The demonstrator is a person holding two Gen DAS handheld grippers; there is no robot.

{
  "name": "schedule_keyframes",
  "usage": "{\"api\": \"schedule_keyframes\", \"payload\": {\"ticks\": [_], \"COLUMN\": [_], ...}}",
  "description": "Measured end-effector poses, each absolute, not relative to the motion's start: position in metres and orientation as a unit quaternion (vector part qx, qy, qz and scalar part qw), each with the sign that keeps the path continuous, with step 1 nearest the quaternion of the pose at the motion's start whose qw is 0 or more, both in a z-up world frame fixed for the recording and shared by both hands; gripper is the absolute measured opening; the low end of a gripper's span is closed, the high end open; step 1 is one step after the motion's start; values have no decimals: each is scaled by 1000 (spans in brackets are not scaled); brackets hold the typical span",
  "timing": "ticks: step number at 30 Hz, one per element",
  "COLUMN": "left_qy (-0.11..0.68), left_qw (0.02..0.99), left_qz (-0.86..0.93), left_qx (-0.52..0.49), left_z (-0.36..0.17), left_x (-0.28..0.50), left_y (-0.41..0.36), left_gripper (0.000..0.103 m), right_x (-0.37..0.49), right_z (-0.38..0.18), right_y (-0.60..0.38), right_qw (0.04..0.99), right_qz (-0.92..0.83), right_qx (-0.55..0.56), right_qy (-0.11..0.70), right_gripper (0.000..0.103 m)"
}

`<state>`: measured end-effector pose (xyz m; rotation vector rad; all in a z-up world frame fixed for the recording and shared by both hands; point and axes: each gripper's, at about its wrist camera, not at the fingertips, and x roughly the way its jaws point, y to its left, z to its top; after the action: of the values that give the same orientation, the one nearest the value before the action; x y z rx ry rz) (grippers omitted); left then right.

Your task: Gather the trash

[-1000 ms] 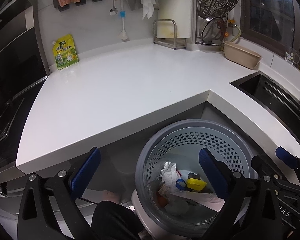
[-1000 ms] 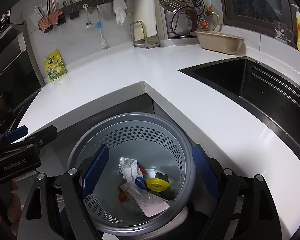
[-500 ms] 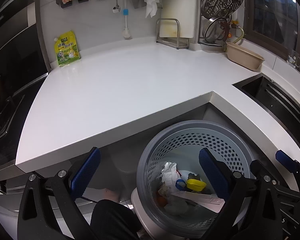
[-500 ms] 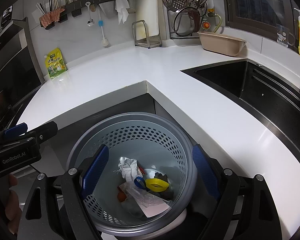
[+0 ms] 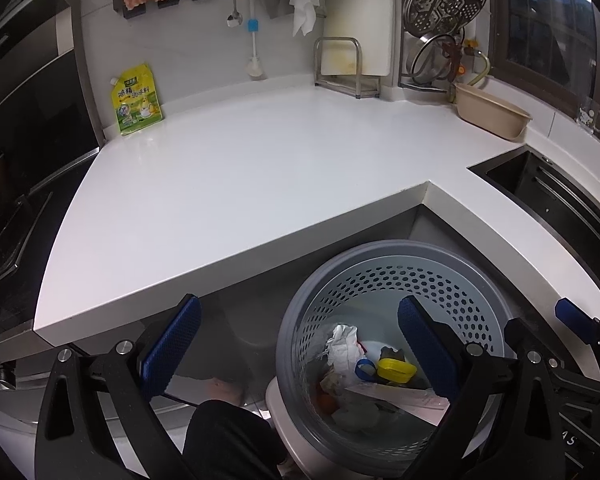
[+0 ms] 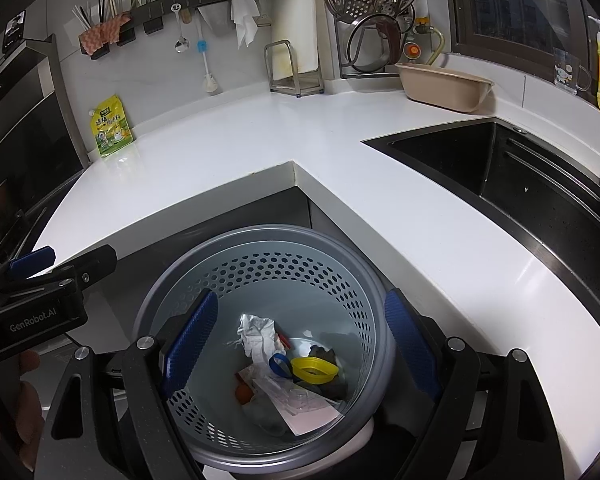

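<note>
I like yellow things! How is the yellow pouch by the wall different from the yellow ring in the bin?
The yellow pouch stands upright on the counter, leaning against the wall; the yellow ring lies flat among trash inside the grey bin. The pouch is flat, printed with pictures and writing; the ring is plain, with an open middle. Both are yellow.

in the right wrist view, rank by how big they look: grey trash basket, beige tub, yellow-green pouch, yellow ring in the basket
1. grey trash basket, nearest the camera
2. beige tub
3. and 4. yellow-green pouch and yellow ring: look alike, unranked

Right claw (image 6: 300,344), spread wide, above the trash-filled basket (image 6: 204,264).
</note>
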<state>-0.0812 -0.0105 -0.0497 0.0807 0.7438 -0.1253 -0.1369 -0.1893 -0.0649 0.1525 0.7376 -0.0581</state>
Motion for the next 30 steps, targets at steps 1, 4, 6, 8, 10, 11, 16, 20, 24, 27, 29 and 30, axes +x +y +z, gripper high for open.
{"api": "schedule_keyframes", "payload": {"ticks": [1,4,6,8,10,11,16,20,24,27,29,30], "left_qy": [363,361,360,362,363,364,364,365,363,363,364,365], "left_qw": [929,930,931,930,930,929,929,929,929,929,928,928], "left_qz": [-60,-51,-47,-46,-44,-44,-45,-46,-47,-48,-50,-52], "left_qx": [39,39,41,42,44,44,48,51,56,60,59,58], "left_z": [-50,-49,-49,-49,-50,-50,-50,-51,-51,-51,-52,-52], "left_x": [-81,-81,-82,-81,-81,-80,-80,-80,-81,-81,-80,-80], "left_y": [-10,-10,-10,-11,-12,-12,-14,-15,-16,-18,-18,-19], "left_gripper": [97,97,97,97,97,97,97,97,97,97,97,97], "right_x": [-137,-136,-136,-136,-136,-136,-135,-135,-135,-135,-135,-135], "right_z": [-65,-65,-66,-65,-66,-66,-67,-67,-67,-67,-67,-67], "right_y": [-189,-189,-189,-188,-189,-189,-190,-190,-190,-190,-190,-190], "right_qw": [929,929,928,929,929,929,929,929,929,929,929,929], "right_qz": [-28,-29,-29,-29,-29,-29,-29,-29,-29,-29,-29,-29], "right_qx": [75,76,77,76,75,75,77,75,75,75,75,75], "right_qy": [361,361,362,361,361,361,361,362,362,362,362,362], "right_gripper": [82,82,82,82,82,82,82,82,82,82,82,82]}}
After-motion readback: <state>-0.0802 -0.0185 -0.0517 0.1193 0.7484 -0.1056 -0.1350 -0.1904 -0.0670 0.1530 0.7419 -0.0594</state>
